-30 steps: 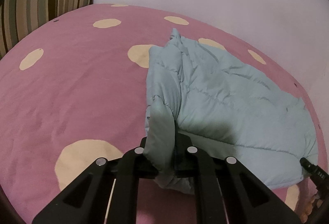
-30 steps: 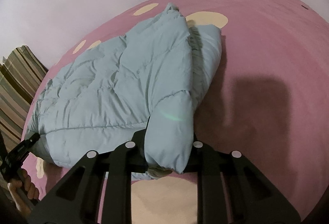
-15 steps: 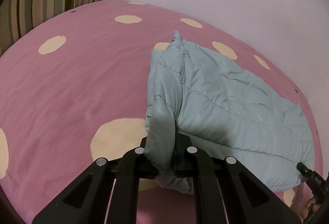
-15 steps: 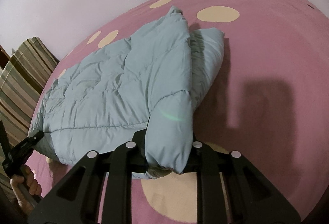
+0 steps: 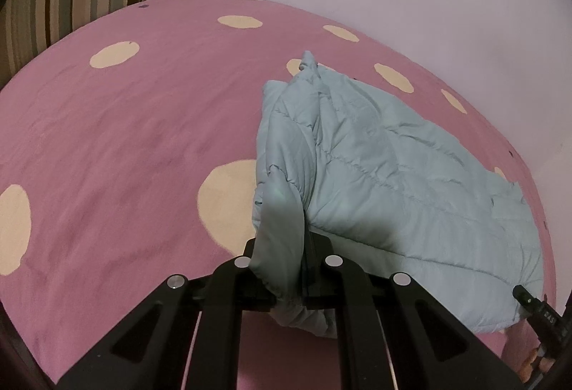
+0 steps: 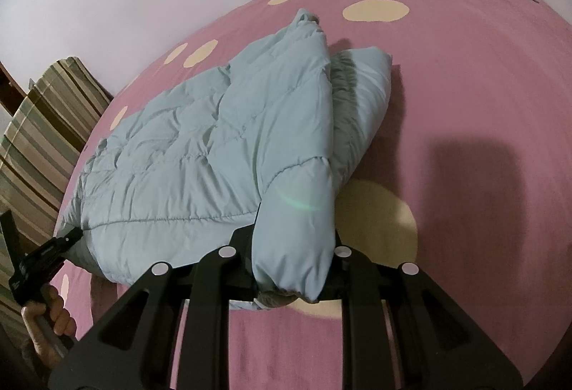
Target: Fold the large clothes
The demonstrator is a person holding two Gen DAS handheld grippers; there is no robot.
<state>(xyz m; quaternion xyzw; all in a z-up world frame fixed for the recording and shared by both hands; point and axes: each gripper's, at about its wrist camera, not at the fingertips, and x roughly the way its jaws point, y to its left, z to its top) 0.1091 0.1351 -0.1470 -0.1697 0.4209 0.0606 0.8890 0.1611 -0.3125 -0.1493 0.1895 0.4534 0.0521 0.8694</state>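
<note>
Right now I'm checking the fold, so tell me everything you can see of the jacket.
The jacket is pale blue and quilted, puffy with stitched channels, looking like smooth nylon. It lies partly folded on the pink, cream-dotted bedspread, one layer doubled over another along one side. The left gripper and the right gripper each pinch a cuff-like end with a gathered hem at the near edge, raised slightly. Its far tip points toward the wall.

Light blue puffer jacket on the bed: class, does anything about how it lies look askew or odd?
Nothing looks damaged. The light blue puffer jacket lies half-folded on the pink spotted bedspread, one padded edge sticking out unevenly at the fold. The left gripper and right gripper each pinch a corner.
</note>
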